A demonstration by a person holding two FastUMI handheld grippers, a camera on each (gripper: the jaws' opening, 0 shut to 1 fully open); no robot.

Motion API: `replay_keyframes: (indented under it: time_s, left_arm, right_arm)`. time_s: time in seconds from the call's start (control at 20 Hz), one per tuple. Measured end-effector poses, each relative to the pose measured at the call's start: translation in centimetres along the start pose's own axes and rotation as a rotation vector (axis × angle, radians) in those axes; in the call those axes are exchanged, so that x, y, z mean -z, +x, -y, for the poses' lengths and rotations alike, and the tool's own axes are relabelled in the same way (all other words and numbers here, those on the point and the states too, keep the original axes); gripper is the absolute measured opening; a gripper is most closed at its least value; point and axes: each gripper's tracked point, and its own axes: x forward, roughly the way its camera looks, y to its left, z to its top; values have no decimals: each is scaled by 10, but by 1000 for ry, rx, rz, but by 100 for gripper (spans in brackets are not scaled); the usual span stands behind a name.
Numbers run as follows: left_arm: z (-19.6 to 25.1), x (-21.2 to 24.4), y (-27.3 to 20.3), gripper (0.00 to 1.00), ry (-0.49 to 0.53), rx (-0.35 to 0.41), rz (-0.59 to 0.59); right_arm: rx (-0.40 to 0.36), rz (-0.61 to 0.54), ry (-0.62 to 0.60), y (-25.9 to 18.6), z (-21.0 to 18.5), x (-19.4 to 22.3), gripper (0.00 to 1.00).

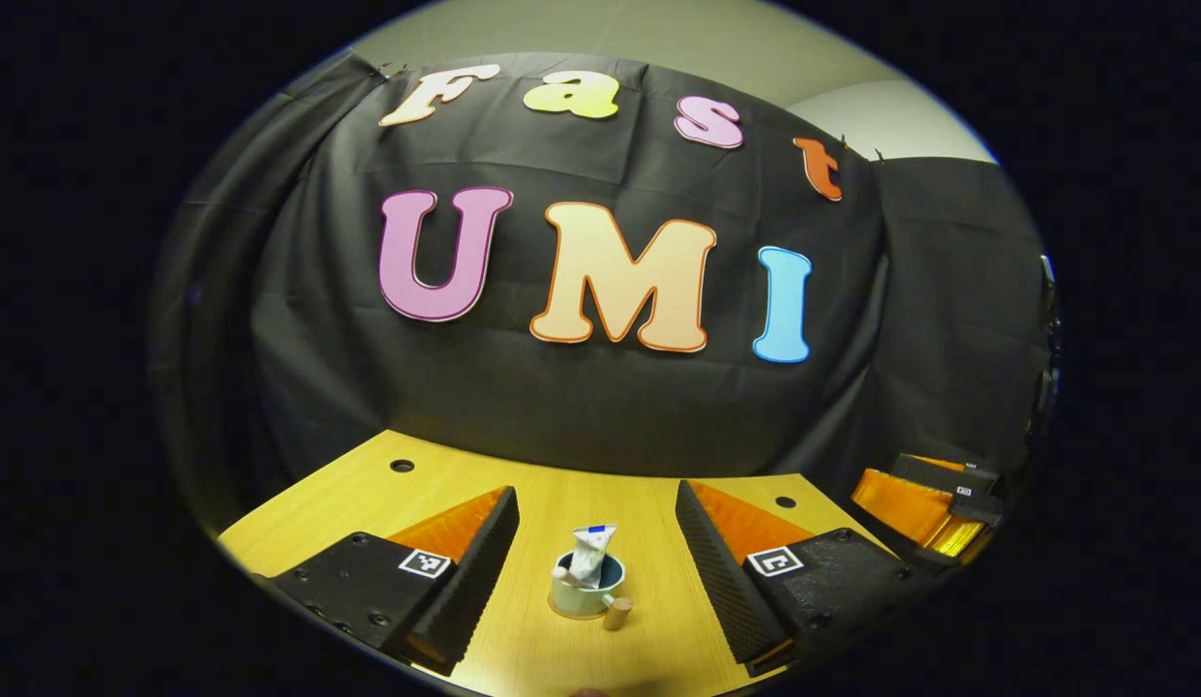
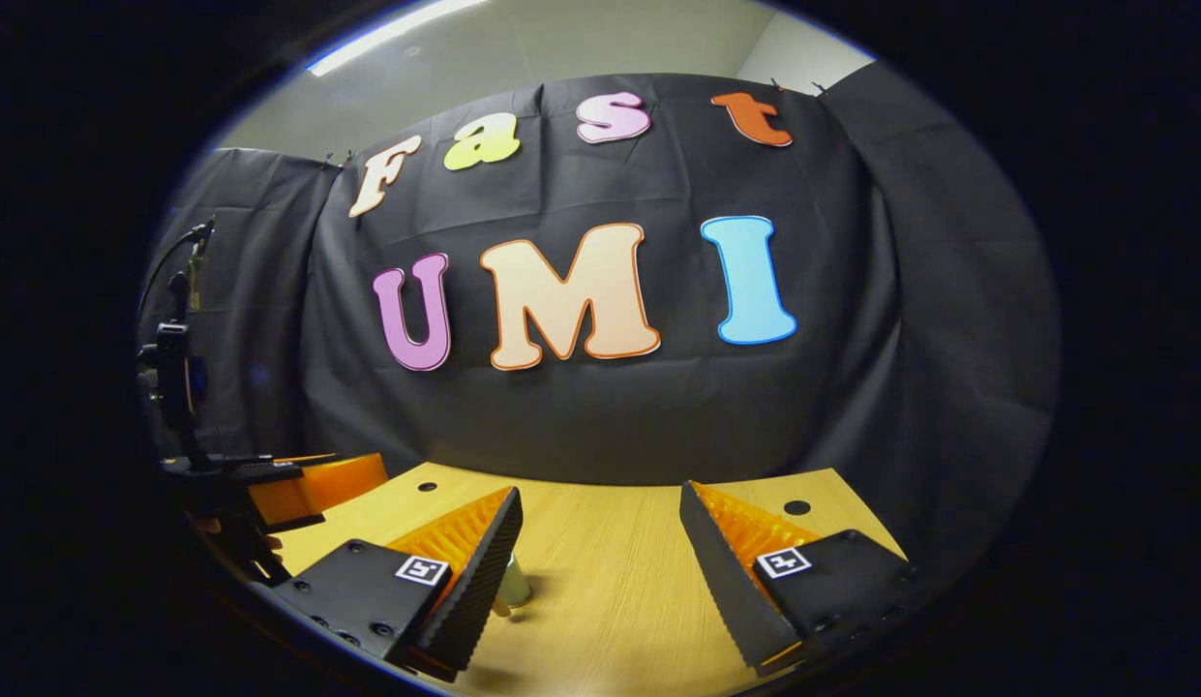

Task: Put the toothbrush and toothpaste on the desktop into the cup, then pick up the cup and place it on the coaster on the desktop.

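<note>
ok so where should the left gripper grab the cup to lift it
Grip the cup across its round body, below the rim, coming straight ahead from the near side. It stands upright between the open left gripper fingers. The wooden handle sticks out at the near right, so probably keep one finger clear of it. The toothpaste stands up out of the top, so a grasp from above looks blocked.

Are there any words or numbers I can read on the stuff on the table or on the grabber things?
Toothpaste tube in the cup: some print, too small and blurred to read.
Square tags on the left gripper: black-and-white patterns, no words.
Square tags on the right gripper: patterns too, no words.
Cup and table: no writing that I can see.
</note>
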Motion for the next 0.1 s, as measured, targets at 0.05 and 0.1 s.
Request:
replay_keyframes:
  time_s: [0.05,0.1]
  left_arm:
    - [0,-3,0,95,10,1,8]
    - [0,-6,0,95,19,1,16]
  right_arm:
    - [1,-2,3,-2,1,-1,99]
    - [5,5,6,-3,2,-4,99]
